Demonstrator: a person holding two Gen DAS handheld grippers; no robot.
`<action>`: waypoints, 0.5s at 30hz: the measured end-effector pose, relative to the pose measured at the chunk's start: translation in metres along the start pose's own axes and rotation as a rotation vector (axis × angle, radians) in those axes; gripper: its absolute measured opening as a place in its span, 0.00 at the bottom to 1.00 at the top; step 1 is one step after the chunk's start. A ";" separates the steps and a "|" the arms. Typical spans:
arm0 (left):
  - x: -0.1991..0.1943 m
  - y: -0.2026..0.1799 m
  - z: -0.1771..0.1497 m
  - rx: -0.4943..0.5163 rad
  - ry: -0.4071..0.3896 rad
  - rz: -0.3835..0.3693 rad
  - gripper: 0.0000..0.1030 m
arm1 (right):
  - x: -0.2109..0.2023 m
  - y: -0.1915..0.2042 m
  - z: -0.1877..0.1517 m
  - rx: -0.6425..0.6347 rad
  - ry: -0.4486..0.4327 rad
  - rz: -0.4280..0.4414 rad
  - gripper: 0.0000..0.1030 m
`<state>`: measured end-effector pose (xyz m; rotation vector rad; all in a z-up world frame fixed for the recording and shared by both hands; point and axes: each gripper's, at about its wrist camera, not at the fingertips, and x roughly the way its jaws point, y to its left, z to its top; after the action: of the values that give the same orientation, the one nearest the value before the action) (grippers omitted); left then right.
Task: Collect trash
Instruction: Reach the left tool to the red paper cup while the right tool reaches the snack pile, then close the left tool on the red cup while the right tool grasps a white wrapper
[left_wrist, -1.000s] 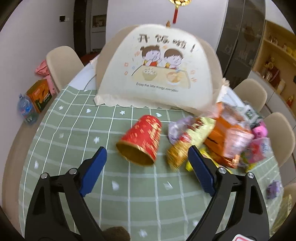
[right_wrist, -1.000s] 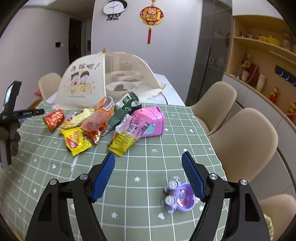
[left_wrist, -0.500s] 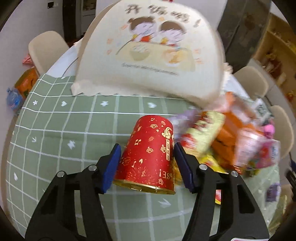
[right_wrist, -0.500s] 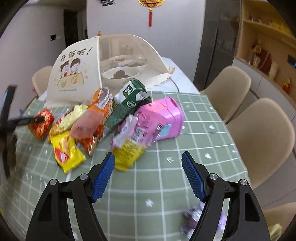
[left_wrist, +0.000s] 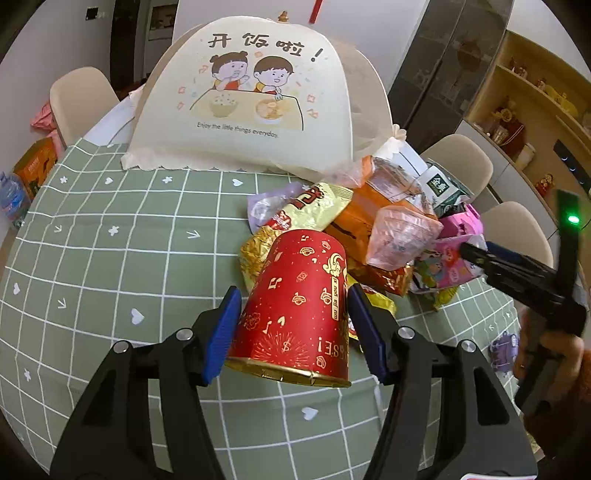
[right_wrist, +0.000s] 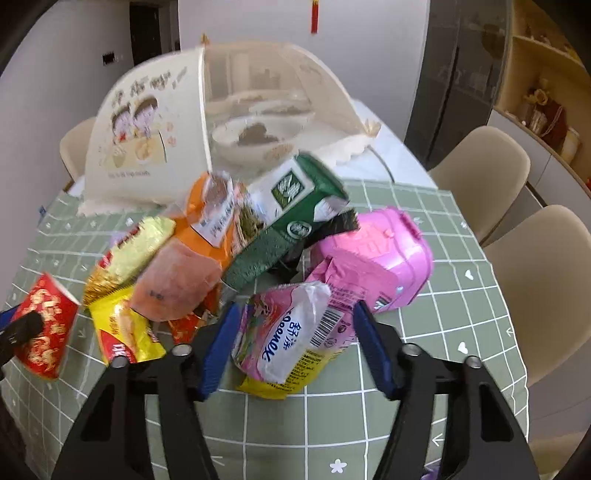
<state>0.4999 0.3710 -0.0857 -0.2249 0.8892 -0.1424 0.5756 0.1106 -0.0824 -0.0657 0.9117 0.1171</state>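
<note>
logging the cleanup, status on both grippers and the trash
Left gripper clamped on red paper cup. Right gripper closing around pink wrapper, pads not clearly pressing. Rest of wrapper pile on the table, nothing blocking.

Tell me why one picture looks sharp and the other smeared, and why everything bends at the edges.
Left wrist view: crisp, the red paper cup and food cover print readable. Right wrist view: motion-blurred, the food cover and green carton smeared. Both: fisheye lenses curve the tablecloth grid, with dark corners.
</note>
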 end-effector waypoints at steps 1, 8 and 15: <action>0.001 0.001 0.000 -0.004 0.003 -0.004 0.55 | 0.006 0.002 0.001 -0.005 0.034 0.016 0.29; -0.003 0.001 0.002 -0.024 -0.007 -0.019 0.55 | -0.023 0.016 -0.003 -0.068 0.003 0.004 0.11; -0.014 -0.012 0.003 -0.013 -0.024 -0.031 0.55 | -0.070 0.021 -0.004 -0.112 -0.091 -0.008 0.11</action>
<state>0.4928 0.3628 -0.0703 -0.2522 0.8630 -0.1628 0.5272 0.1257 -0.0300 -0.1668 0.8136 0.1624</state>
